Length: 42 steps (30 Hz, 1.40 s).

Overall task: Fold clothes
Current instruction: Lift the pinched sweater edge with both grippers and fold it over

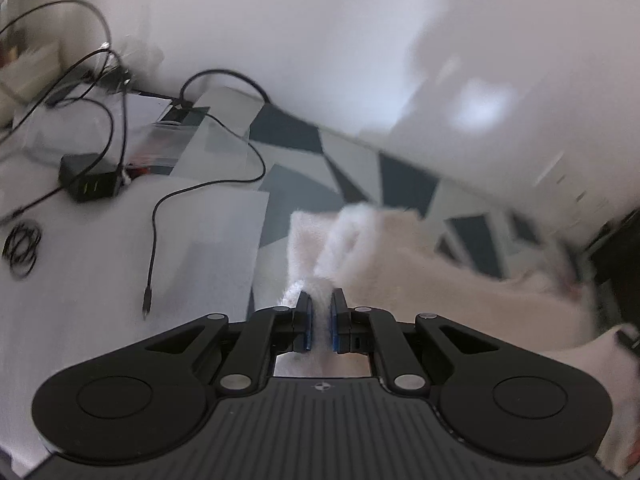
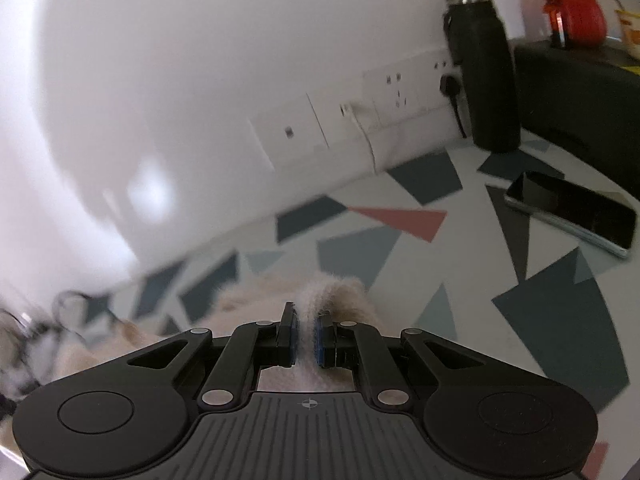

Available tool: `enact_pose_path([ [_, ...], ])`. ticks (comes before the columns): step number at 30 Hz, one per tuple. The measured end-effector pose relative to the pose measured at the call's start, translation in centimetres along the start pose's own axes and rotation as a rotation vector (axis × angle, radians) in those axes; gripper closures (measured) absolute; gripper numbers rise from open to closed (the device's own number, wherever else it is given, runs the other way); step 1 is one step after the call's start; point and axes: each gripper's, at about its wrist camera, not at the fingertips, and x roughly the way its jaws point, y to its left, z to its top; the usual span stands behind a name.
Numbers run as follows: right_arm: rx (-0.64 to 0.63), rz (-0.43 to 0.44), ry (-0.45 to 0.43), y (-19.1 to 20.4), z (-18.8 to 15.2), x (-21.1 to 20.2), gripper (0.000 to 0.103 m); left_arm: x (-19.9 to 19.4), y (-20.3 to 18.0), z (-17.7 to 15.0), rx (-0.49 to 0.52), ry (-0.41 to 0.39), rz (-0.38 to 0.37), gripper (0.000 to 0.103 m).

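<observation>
Patterned tabletop (image 2: 400, 240), fuzzy garment (image 1: 420, 272) stretched sideways, both tongs (image 1: 321, 304) (image 2: 306, 316) pinching it

No words, brand names or numbers can be read in either view. The only sign is a small crosshair mark printed on each gripper body, centred on the ribbed plate just behind the fingers: one on the left gripper (image 1: 321, 307) and one on the right gripper (image 2: 307, 319). A yellow package (image 2: 630, 28) to the right of the black bottle (image 2: 486, 68) carries print too blurred to read.
</observation>
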Motion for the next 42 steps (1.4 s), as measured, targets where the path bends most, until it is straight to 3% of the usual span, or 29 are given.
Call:
enact_pose_path([
  [6, -0.009, -0.039, 0.045, -0.6, -2.2, 2.9, 0.092, 2.4, -1.3, -0.9, 0.134, 0.010, 0.073, 0.084],
  [8, 0.004, -0.044, 0.040, -0.7, -2.5, 2.5, 0.084, 2.2, -1.4, -0.9, 0.165, 0.003, 0.119, 0.050],
  [9, 0.019, -0.042, 0.041, -0.8, -2.6, 2.2, 0.077, 1.7, -1.1, -0.8, 0.177, -0.007, 0.130, 0.021],
  [10, 0.036, -0.041, 0.040, -1.0, -2.5, 1.8, 0.072, 1.2, -0.7, -0.8, 0.185, -0.019, 0.127, 0.017],
  [12, 0.066, -0.042, 0.029, -1.3, -2.4, 0.7, 0.046, -0.1, 0.3, -0.6, 0.188, -0.037, 0.114, 0.017],
  [18, 0.088, -0.036, -0.036, -2.0, -2.5, -4.0, 0.045, -6.6, 2.7, -1.4, 0.170, -0.141, 0.059, 0.017],
  [21, 0.058, -0.007, -0.031, -1.6, -3.3, -6.4, 0.045, -8.7, 2.6, -3.1, 0.183, -0.146, 0.018, 0.017],
  [26, -0.042, -0.003, 0.020, -0.1, -5.9, -8.2, 0.044, -8.5, 2.2, -6.0, 0.173, -0.081, -0.057, 0.017],
  [32, -0.065, -0.001, 0.072, 0.3, -7.9, -6.9, 0.047, -6.3, 2.5, -6.1, 0.015, -0.059, -0.102, 0.017],
  [33, -0.053, 0.003, 0.069, 0.3, -7.9, -6.7, 0.047, -6.1, 2.5, -6.0, 0.002, -0.056, -0.101, 0.022],
  [36, 0.016, 0.039, 0.060, -0.2, -7.4, -6.0, 0.047, -5.4, 2.4, -5.7, -0.014, -0.030, -0.103, 0.068],
  [37, 0.055, 0.059, 0.060, -0.4, -7.2, -5.8, 0.047, -5.4, 2.5, -5.6, -0.023, -0.025, -0.107, 0.078],
  [39, 0.163, 0.138, 0.070, -1.3, -6.7, -5.5, 0.046, -5.5, 2.7, -5.5, -0.044, -0.021, -0.122, 0.089],
  [42, 0.270, 0.199, 0.089, -2.1, -6.5, -5.1, 0.046, -6.2, 2.8, -5.0, -0.073, -0.033, -0.146, 0.091],
])
